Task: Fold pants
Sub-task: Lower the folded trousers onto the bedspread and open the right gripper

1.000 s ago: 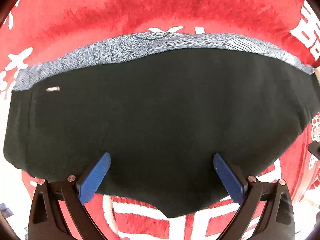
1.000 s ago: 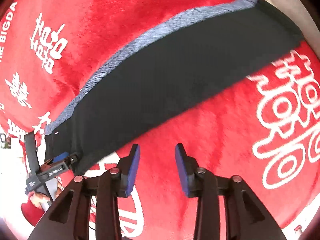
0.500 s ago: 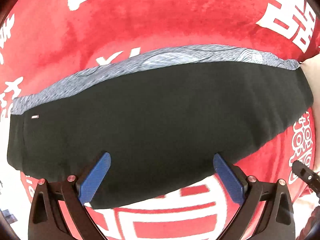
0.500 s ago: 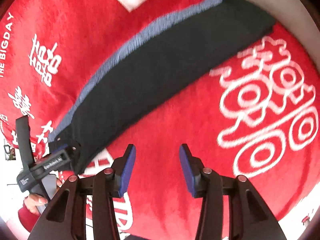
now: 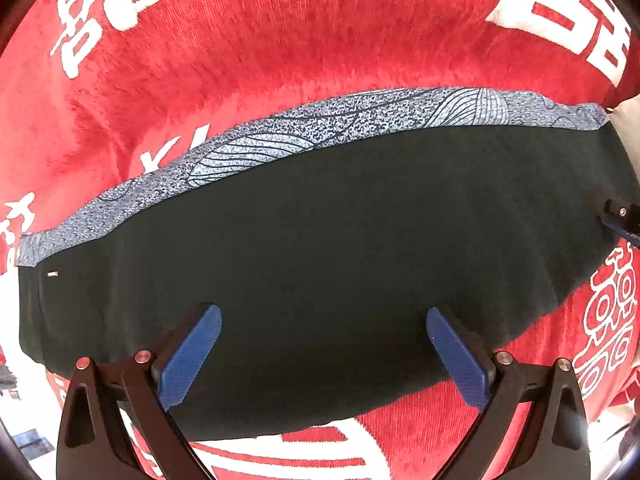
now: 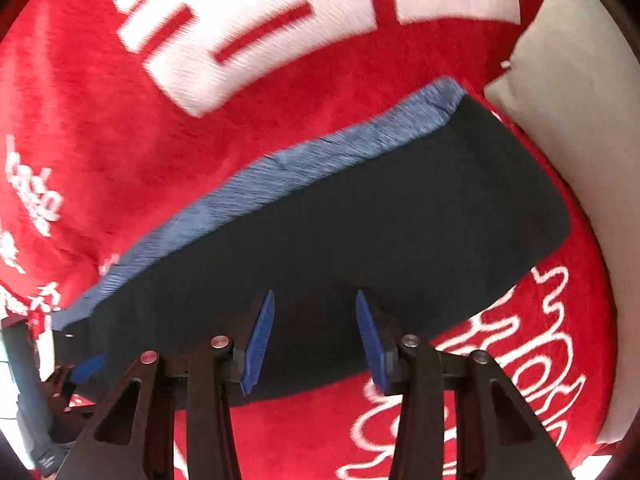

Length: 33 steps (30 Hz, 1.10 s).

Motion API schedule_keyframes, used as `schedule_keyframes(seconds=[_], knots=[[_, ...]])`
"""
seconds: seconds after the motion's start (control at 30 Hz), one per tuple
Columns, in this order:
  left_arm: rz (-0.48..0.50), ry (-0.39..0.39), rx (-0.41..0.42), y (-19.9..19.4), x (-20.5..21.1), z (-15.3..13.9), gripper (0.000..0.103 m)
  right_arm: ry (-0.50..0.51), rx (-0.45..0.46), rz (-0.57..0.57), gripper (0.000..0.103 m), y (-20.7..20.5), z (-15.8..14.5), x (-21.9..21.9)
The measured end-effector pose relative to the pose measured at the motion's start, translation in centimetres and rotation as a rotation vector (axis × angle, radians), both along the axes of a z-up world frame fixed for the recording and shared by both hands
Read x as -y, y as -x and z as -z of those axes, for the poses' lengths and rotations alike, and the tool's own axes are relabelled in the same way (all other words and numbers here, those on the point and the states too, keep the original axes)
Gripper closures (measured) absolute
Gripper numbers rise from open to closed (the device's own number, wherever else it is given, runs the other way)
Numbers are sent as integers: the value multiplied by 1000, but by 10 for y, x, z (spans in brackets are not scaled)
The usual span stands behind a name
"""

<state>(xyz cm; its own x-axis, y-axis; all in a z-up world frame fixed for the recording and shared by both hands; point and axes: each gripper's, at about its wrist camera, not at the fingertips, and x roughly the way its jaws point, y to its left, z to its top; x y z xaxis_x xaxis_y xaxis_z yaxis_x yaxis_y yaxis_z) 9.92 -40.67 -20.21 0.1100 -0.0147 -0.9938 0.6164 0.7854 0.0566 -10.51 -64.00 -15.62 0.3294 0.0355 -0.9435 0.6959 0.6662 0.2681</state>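
Observation:
Black pants [image 5: 340,248] with a grey patterned strip [image 5: 344,120] along the far edge lie flat, folded lengthwise, on a red blanket [image 5: 280,40]. My left gripper [image 5: 322,354] is wide open above their near edge, holding nothing. My right gripper [image 6: 314,338] is open with a narrower gap, hovering over the pants [image 6: 360,232] near their near edge. The right gripper's tip [image 5: 620,218] shows at the right edge of the left wrist view. The left gripper [image 6: 86,366] shows at the lower left of the right wrist view.
The red blanket [image 6: 100,100] carries large white characters [image 6: 280,12]. A pale bare surface [image 6: 580,120] lies beyond the blanket's right edge, close to the pants' end.
My right gripper has moved from over the bare red blanket to above the pants. My left gripper has drawn back slightly, then forward; the pants lie unchanged.

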Motion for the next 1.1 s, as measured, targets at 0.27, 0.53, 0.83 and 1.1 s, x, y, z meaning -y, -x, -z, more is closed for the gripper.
schedule_keyframes(seconds=[0.27, 0.53, 0.83, 1.1], knots=[[-14, -19, -5, -6, 2, 5, 0, -29, 39, 18, 57, 21, 2, 14], [-11, -51, 10, 1, 9, 1, 0, -90, 93, 53, 57, 43, -1, 22], [-5, -76, 32, 9, 16, -5, 0, -158, 127, 97, 56, 65, -6, 20], [-1, -34, 68, 19, 30, -22, 0, -273, 206, 175, 56, 96, 9, 15]])
